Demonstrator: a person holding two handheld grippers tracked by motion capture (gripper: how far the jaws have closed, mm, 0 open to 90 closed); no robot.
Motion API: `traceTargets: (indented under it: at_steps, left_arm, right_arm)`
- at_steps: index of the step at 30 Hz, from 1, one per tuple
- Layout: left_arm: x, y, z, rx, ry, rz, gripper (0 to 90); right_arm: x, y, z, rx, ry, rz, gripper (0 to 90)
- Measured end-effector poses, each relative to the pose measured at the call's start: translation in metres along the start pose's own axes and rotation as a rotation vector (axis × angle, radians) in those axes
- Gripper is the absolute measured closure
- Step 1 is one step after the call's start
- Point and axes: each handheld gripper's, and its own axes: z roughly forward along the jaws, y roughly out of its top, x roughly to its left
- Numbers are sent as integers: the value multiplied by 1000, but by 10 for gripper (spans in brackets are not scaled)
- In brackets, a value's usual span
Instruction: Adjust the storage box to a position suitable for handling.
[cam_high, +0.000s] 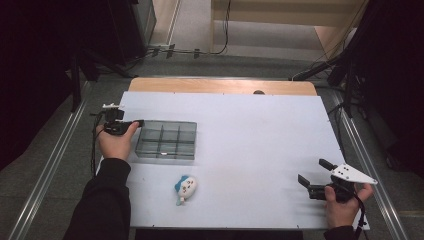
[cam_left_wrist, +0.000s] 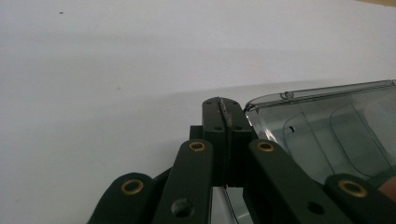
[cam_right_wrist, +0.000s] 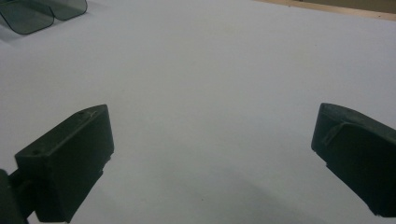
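Organizer box (cam_high: 166, 139): a shallow, smoky-grey see-through plastic tray, rectangular with rounded corners, split by thin walls into a grid of small compartments, three across and two deep as the high view shows them
Box position: flat on the white desk (cam_high: 250, 130), in its left half, long side running left to right
Box up close: in the left gripper view the box (cam_left_wrist: 327, 135) shows a thin raised rim, a rounded corner and glossy tinted walls through which the inner dividers can be seen
Box from the right: two rounded tinted corners of it (cam_right_wrist: 42, 11) sit at the far top left of the right gripper view
Left claw (cam_high: 140, 123): clenched, its two black jaws pressed flat together, with the tips right at the box's far left corner; whether they pinch the rim or only touch it cannot be told
Left claw close view (cam_left_wrist: 223, 109): jaw tips meet along one seam, just beside the box corner
Right claw (cam_high: 313, 171): released, jaws spread wide with nothing between them, held low over bare desk at the near right, well apart from the box
Soft toy (cam_high: 185, 188): small white plush with a blue top, lying on the desk nearer the person than the box, untouched
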Motion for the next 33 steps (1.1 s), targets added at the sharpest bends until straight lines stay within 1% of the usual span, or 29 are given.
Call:
traceTargets:
  at_steps: [4,6,7,8,9,10,11,12,13,16,18,23,32,33]
  left_arm:
    - [-8,0,5,-2,-19,7,900]
    - [-14,0,9,0,-30,13,900]
    - [-14,0,9,0,-30,13,900]
    - [-19,0,13,4,-39,23,900]
    - [-19,0,13,4,-39,23,900]
    - [-23,-1,15,4,-48,28,900]
    - [-23,-1,15,4,-48,28,900]
    - [-28,-2,17,4,-57,31,900]
    - [-28,-2,17,4,-57,31,900]
    - [-33,-2,19,5,-73,41,900]
    - [-37,-1,21,3,-74,50,900]
    - [-44,-2,26,4,-94,57,900]
    - [-58,-4,33,10,-122,93,900]
    - [-58,-4,33,10,-122,93,900]
  right_arm:
    - [0,0,0,0,0,1,0]
    - [0,0,0,0,-1,1,0]
    - [0,0,0,0,-1,1,0]
    - [0,0,0,0,-1,0,0]
    - [0,0,0,0,-1,0,0]
    - [0,0,0,0,-1,0,0]
    - [0,0,0,1,-1,1,0]
    - [0,0,0,1,-2,1,0]
    - [0,0,0,1,-2,0,0]
    - [0,0,0,2,-2,0,0]
    - [0,0,0,2,-2,1,0]
    - [0,0,0,2,-3,1,0]
    - [0,0,1,4,-3,0,0]
    - [0,0,1,5,-3,0,0]
